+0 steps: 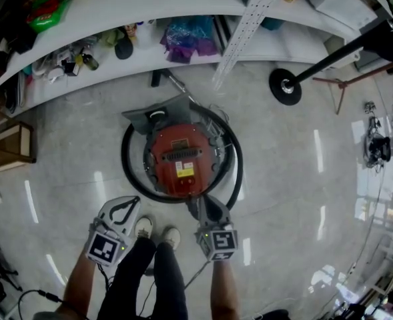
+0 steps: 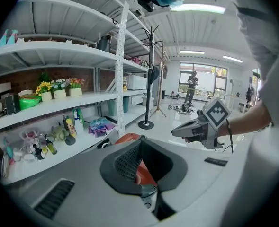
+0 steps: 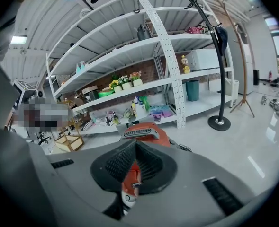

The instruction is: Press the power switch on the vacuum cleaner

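On the glossy floor (image 1: pixel 283 179), a red canister vacuum cleaner (image 1: pixel 181 153) is sitting with its black hose (image 1: pixel 126 160) curling around it in a ring. Just behind the vacuum cleaner, white shelving (image 1: pixel 183 5) is carrying a clutter of small goods. Off to the vacuum cleaner's right rear, the round base of a coat stand (image 1: pixel 285 85) is resting on the floor. On the vacuum cleaner's near side, the person's shoes (image 1: pixel 143 227) are pointing toward it. The left gripper (image 1: pixel 133 202) is hovering near the vacuum cleaner's near left side, clear of the hose, its jaws closed tip to tip with nothing between them. The right gripper (image 1: pixel 207 204) is hanging over the hose at the vacuum cleaner's near right edge, jaws likewise pressed together and empty. Whether it is touching anything is unclear, and I cannot make out which part is the power switch.
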A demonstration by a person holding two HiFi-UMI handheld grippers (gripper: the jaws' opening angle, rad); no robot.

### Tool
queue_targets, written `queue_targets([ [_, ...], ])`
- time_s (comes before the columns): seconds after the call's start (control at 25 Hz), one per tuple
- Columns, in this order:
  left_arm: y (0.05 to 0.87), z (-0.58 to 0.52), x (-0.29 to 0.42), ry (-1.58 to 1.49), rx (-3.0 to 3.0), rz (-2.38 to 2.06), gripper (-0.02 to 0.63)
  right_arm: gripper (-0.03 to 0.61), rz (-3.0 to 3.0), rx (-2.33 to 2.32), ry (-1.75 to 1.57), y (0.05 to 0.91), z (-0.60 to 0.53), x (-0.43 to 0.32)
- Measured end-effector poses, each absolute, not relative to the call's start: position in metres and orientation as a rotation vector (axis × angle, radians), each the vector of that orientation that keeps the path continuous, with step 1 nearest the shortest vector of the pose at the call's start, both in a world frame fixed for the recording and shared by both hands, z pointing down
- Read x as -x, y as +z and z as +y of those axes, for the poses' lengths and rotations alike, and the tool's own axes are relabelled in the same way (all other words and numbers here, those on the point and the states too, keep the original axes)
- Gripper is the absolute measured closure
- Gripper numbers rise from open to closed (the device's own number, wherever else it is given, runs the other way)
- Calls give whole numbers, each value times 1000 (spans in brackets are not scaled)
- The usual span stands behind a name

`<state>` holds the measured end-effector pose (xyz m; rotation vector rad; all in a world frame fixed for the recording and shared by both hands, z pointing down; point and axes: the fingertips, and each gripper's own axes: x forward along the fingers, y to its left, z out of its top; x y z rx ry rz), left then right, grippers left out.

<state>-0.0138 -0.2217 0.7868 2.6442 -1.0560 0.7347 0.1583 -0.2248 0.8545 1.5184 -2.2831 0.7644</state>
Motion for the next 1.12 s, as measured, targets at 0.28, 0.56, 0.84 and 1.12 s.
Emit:
queue_targets([
  [0.28, 789, -225, 18, 747, -2647, -1056, 606, 566, -2283, -1496, 789, 880, -236, -149],
  [0.56, 795, -224, 18, 793, -2643, -1050, 606, 566, -2274, -1474, 797, 905, -247, -141],
  [0.84, 801, -223, 18, 801, -2631, -1039, 606, 566, -2238, -1463, 831, 929, -256, -136],
  [1.12, 804, -223, 25, 811, -2626, -1044, 606, 566, -2227, -1460, 832, 942, -261, -134],
])
